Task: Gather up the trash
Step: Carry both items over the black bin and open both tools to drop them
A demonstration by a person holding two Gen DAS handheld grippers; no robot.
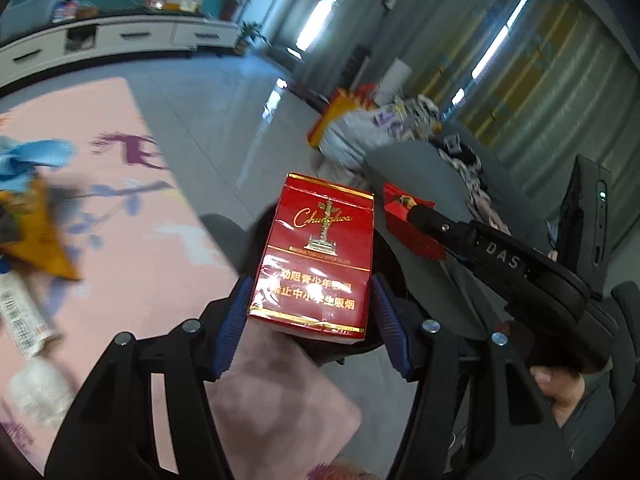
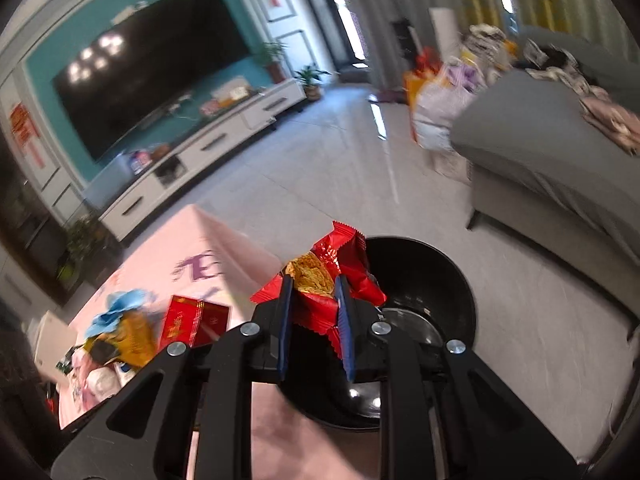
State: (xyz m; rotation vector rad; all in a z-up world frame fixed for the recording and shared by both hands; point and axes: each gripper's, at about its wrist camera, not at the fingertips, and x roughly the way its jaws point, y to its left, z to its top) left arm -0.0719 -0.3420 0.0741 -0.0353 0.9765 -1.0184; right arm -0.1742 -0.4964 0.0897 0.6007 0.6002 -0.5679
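My left gripper is shut on a red cigarette pack and holds it upright above the edge of the pink-clothed table. The pack also shows in the right wrist view. My right gripper is shut on a red snack wrapper with a crumbly yellow cake inside, held over a black round bin on the floor. The wrapper and right gripper also show in the left wrist view.
More trash lies on the table: a blue cloth, a yellow wrapper, a white box and crumpled tissue. A grey sofa stands at right; a TV cabinet stands across the tiled floor.
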